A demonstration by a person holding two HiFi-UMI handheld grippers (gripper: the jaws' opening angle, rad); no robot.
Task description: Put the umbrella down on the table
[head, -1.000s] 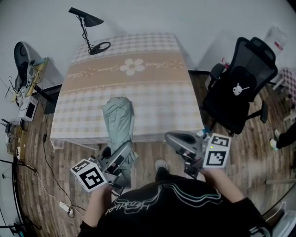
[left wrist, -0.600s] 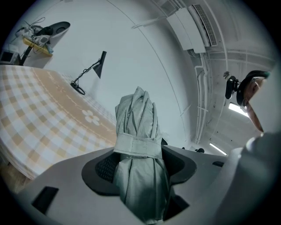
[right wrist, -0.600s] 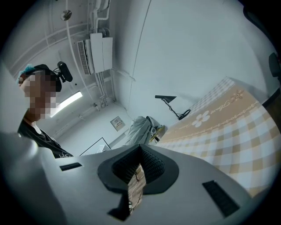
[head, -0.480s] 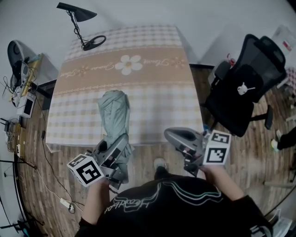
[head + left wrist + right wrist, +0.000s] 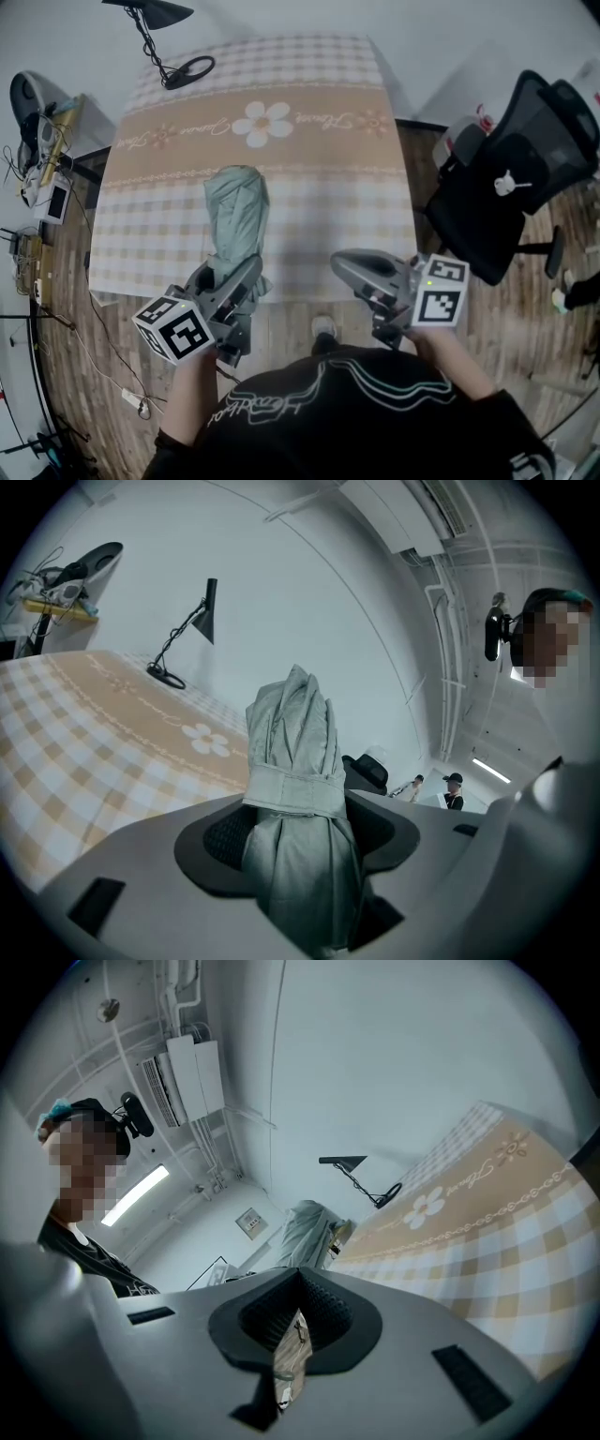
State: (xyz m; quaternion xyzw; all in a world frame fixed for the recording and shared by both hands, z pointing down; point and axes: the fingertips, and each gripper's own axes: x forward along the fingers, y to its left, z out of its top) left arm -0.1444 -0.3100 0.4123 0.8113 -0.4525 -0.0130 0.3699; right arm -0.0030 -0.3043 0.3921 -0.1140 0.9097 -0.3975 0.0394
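My left gripper (image 5: 232, 286) has its jaws squeezed tight on the folded grey-green umbrella (image 5: 234, 211), down near the strap that wraps it. From my left gripper the umbrella points off toward 12 o'clock, out over the near side of the table (image 5: 328, 216) with the checked cloth and the flower on it. Its bottom end is in my jaws right at the table's near edge. I think the umbrella is low over the cloth, but I cannot tell if it is touching it. My right gripper (image 5: 349, 265) is at about 3 o'clock from my left one, by the same table edge. Its jaws are closed together and hold nothing. A black lamp (image 5: 155, 14) stands at the table's 11 o'clock corner, well away from the umbrella, and a black chair (image 5: 511, 187) is off at 3 o'clock. So bringing the umbrella to the table looks mostly done. I judge what is left is to lay it flat on the cloth and let go.
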